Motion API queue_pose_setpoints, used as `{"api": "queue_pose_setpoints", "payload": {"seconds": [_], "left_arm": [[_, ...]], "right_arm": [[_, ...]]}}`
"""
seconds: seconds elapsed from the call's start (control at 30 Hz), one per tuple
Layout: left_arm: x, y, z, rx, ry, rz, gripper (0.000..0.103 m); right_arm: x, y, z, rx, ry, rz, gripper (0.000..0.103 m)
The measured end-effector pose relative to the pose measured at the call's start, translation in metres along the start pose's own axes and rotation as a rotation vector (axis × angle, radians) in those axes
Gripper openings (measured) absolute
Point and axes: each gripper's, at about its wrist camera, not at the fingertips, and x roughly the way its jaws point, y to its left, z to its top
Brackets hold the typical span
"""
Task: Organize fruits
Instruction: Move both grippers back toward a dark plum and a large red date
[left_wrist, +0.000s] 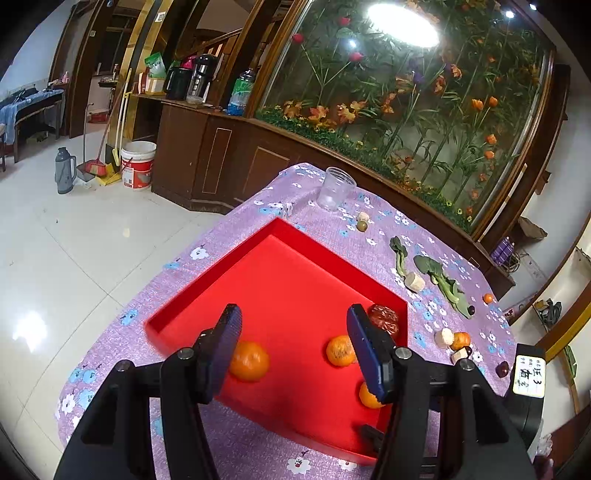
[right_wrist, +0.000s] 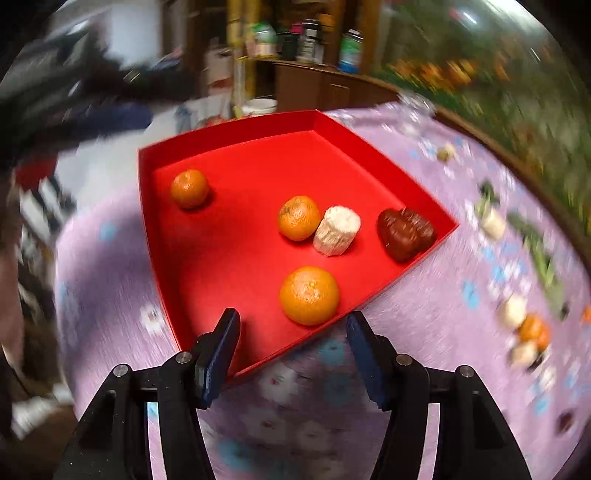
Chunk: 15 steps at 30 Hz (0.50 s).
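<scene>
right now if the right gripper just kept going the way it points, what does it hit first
Probably the near wall of the red tray, which crosses between the open jaws of the right gripper. Just beyond sits the nearest orange. Depth is uncertain.

A: What sort of place?
B: A home, living/dining rm. Glossy white floor tiles (left_wrist: 55, 236) left of the jaws, dark wooden cabinet (left_wrist: 207, 158) beyond w/ black thermos flasks (left_wrist: 192, 77) on top.
A: More?
B: Broom (left_wrist: 99, 162), white plastic bucket (left_wrist: 137, 164), big glass case of fake flowers (left_wrist: 406, 103) ahead.
</scene>
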Motion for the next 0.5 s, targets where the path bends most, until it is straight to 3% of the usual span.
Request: {"api": "queue_pose_setpoints", "payload": {"seconds": [0.07,0.2,0.27,0.5], "left_arm": [[0.000,-0.002,-0.001,0.008,0.008,-0.006,0.059],[-0.004,-0.018,-0.001,0.054,0.015,-0.016,0.059],[-0.006,-0.029,0.000,0.081,0.018,-0.024,0.069],[0.006,-0.087,-0.016,0.220,0.080,-0.103,0.072]], "right_arm": [[-0.002,-0.005,-0.001,-0.002,-0.008,-0.012,0.065],[-0.024,-0.033,-0.005,0.153,-0.083,0.033,0.071],[-0.042,-0.051,-0.014,0.222,-0.128,0.013,0.073],[-0.107,-0.141,-0.103,0.534,-0.179,-0.129,0.078]]}}
